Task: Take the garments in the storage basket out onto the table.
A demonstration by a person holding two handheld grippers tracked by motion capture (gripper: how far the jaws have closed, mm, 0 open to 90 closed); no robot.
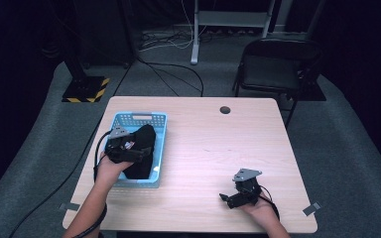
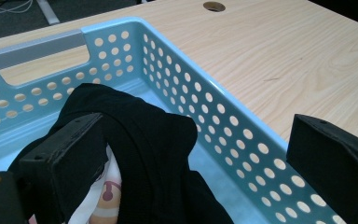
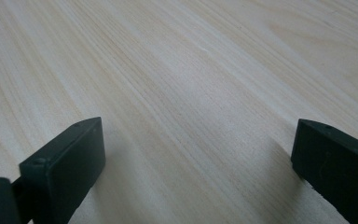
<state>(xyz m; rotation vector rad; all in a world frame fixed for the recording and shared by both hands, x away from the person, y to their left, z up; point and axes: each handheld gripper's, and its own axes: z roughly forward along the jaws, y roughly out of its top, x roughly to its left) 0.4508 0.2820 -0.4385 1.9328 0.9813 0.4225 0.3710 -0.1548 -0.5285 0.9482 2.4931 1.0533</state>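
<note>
Left tongs (image 1: pixel 138 154) over the basket (image 2: pixel 200 100), jaws wide, holding nothing. Black cloth (image 2: pixel 154 149) heaped inside the basket, draped partly over one jaw, the other jaw out past the basket's near wall. Something white with a pink print (image 2: pixel 105 196) tucked under the cloth, too hidden to name. Right tongs (image 1: pixel 227 198) low over bare counter (image 3: pixel 177 93), well apart from the basket, jaws wide, empty.

Likely snags from here: closing with one jaw outside the wall, so pinching plastic along with the cloth and dragging or tipping the light basket. Fabric catching on a jaw and trailing out on the way up. No steadying of the basket while the right tongs stay far off.
</note>
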